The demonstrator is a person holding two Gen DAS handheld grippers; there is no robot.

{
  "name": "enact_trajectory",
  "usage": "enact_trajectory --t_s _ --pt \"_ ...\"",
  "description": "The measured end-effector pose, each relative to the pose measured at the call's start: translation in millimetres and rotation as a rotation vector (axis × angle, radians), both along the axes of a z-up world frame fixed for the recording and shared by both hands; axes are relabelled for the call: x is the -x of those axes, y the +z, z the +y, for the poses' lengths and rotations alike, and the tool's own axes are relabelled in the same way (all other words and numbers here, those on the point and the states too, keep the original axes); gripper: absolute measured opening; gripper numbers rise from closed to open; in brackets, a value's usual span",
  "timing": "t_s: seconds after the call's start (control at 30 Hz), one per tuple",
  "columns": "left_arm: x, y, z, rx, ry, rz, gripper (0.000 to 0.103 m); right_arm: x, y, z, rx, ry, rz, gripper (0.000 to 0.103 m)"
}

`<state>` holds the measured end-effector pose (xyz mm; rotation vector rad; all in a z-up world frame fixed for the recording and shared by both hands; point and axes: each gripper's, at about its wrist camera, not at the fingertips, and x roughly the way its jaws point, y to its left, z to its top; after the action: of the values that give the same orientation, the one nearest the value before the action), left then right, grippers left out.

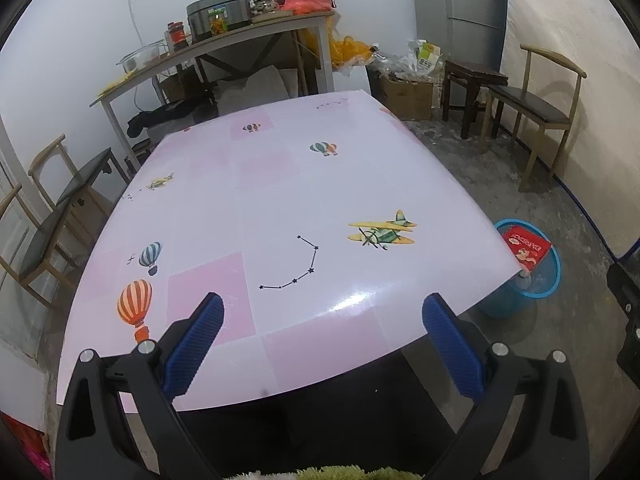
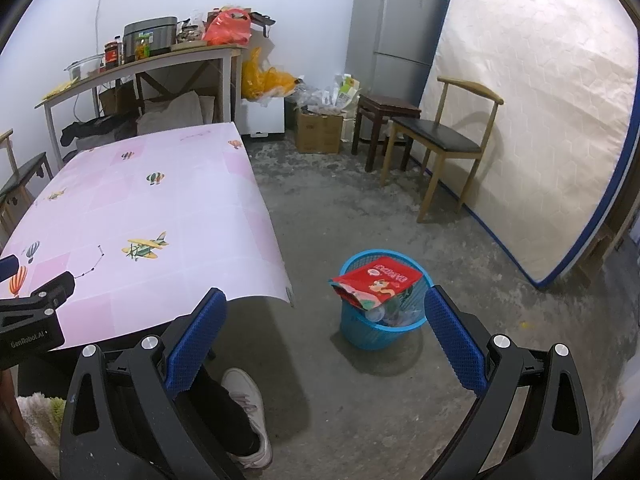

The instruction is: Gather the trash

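Observation:
A blue mesh trash basket (image 2: 366,334) stands on the floor right of the table, with a red snack bag (image 2: 376,280) lying across its rim and clear wrappers inside. It also shows in the left wrist view (image 1: 546,280), with the red bag (image 1: 528,248) on top. My left gripper (image 1: 323,320) is open and empty above the near edge of the pink table (image 1: 280,184). My right gripper (image 2: 326,314) is open and empty above the floor, just short of the basket. The left gripper also shows in the right wrist view (image 2: 24,280).
A wooden chair (image 2: 444,144) and dark stool (image 2: 384,120) stand by a leaning mattress (image 2: 532,100) and fridge (image 2: 396,28). A cluttered side table (image 2: 140,64), cardboard box (image 2: 320,132) and bags line the back wall. My leg and shoe (image 2: 244,412) are below.

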<state>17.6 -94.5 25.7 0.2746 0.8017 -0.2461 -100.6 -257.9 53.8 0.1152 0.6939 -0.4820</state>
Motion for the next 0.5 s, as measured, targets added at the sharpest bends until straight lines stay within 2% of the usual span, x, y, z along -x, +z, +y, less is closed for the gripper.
enact_trajectory --t_s 0.5 --pt "3.5 -1.9 -6.9 -0.015 -0.026 0.007 0.097 0.9 -2.1 -1.9 -0.007 -0.010 0.000 0.095"
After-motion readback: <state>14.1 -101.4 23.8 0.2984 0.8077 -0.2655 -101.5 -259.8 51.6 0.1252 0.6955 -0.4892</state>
